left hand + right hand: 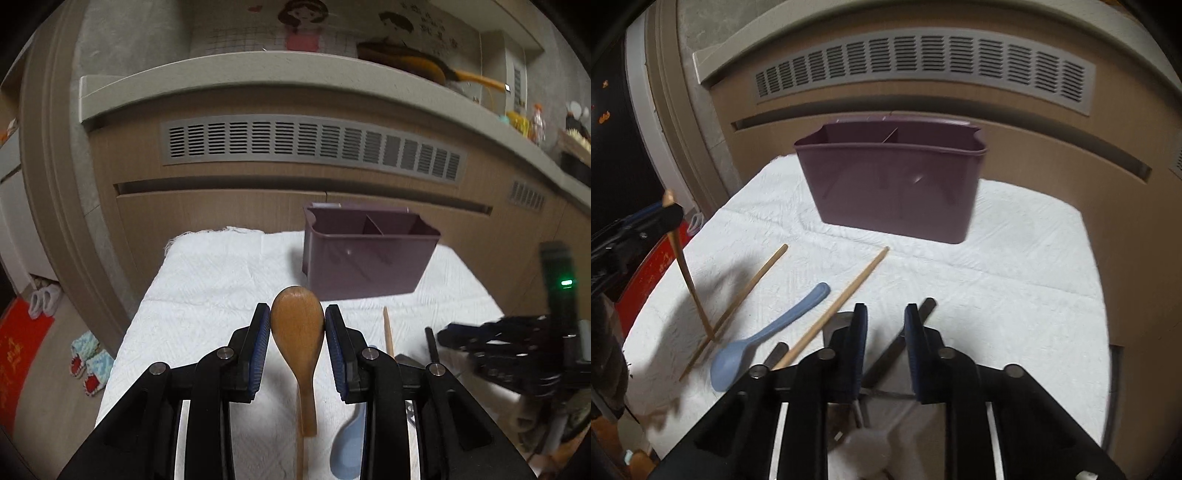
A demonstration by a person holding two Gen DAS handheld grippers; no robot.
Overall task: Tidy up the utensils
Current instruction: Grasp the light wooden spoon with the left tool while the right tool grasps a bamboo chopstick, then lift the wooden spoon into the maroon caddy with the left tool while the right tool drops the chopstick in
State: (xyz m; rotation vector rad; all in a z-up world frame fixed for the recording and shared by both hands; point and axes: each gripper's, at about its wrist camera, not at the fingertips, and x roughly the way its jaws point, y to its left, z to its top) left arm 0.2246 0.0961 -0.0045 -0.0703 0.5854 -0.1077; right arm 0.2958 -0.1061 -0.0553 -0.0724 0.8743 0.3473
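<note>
Brown wooden spoon [297, 332], purple caddy [365, 251], pale-blue spoon [764, 338], white cloth [1015, 280].

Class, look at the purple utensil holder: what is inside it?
Inside the purple utensil holder, only a divider and bare upper walls show, with no utensils sticking up. Its front wall hides the bottom.

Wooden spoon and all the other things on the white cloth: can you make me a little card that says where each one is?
wooden spoon: bowl pinched in the left gripper, handle hanging down
purple box: upright at the far side of the white cloth, divider inside
blue spoon: lying on the cloth
chopsticks: two, lying apart on the cloth
right gripper: low over a dark handle; grip unclear
</note>
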